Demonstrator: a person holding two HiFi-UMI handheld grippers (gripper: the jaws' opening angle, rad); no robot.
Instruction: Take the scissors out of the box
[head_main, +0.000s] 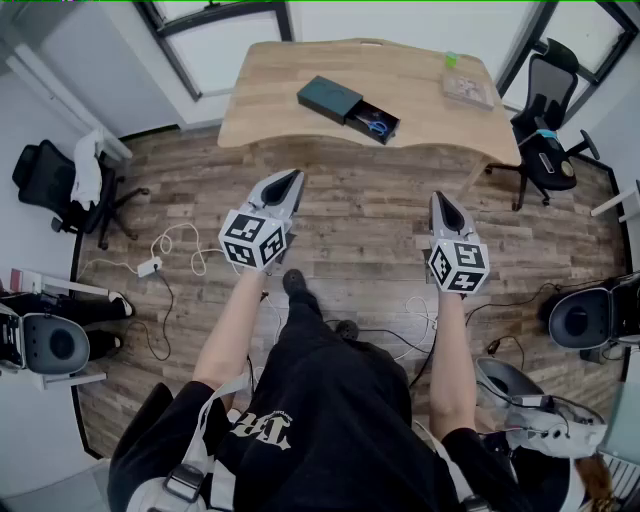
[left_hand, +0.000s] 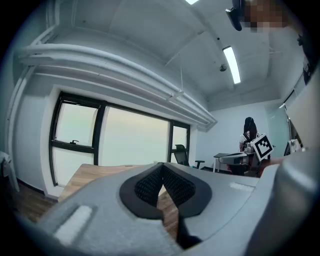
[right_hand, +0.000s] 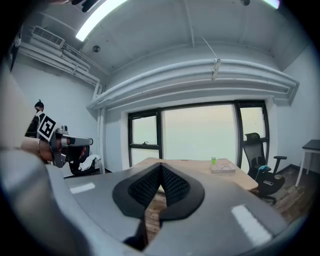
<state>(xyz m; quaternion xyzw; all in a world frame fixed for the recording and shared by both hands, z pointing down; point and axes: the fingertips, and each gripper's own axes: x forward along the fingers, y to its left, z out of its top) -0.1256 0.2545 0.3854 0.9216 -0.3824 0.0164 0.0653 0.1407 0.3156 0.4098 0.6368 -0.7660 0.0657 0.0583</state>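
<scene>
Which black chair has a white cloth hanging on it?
The black office chair on the left, far from the light wooden table; a white cloth drapes over it. The black office chair on the right, beside the table, has none.

You hold the left gripper (head_main: 290, 180) and the right gripper (head_main: 441, 200) out ahead, well apart. Both have their jaws closed, pads meeting, nothing between them. Left level; right tipped slightly down.

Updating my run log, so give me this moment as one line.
step: not yet at table | left hand-held gripper: shut, empty | right hand-held gripper: shut, empty | scissors: in open box
</scene>
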